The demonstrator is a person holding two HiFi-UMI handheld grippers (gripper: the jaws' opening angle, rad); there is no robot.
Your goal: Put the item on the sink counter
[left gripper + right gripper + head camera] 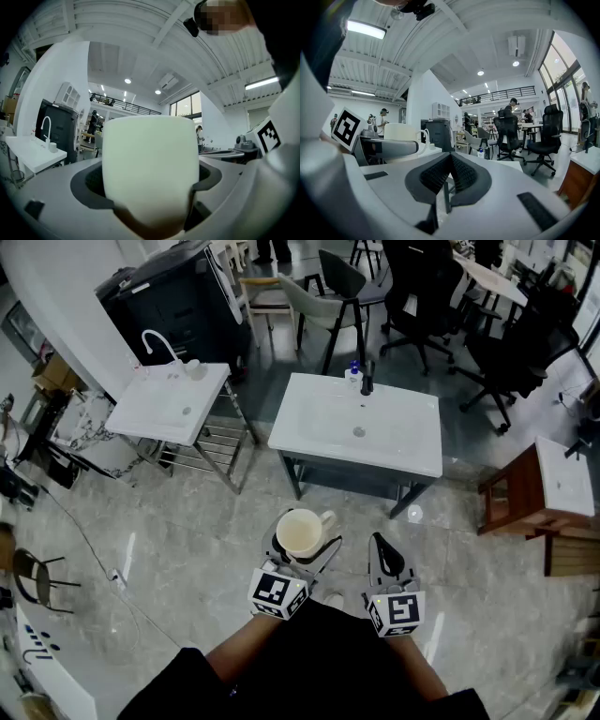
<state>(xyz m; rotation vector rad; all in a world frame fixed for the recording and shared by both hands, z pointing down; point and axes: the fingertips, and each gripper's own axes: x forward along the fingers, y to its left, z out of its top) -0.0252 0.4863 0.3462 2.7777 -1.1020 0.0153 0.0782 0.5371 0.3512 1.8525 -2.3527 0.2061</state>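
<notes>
Cream mug [300,532] in transit. The left gripper [302,553] is clasping the mug low on its body, jaws standing wide, one on each side of the wall. The mug is riding upright, mouth up and apparently empty, above the floor [187,540] and short of the near edge of the sink counter [309,439]. Its handle [326,518] is pointing away from the person, towards that counter, and nothing is touching it. The right gripper [379,542] is hanging just beside the left with its jaws pressed together and nothing between them. A tap [367,381] and a small bottle [353,373] are standing at the counter's far edge.

The mug is looking like glazed ceramic, so it is probably stiff, moderately heavy for its size, smooth enough to slide in the pads, and liable to chip if set down hard. The round body is offering the surest hold, taken across its width as here. The handle is judged a poorer place for two flat jaws. The flat rim along the counter's near edge is appearing the safest place to set the mug's base
</notes>
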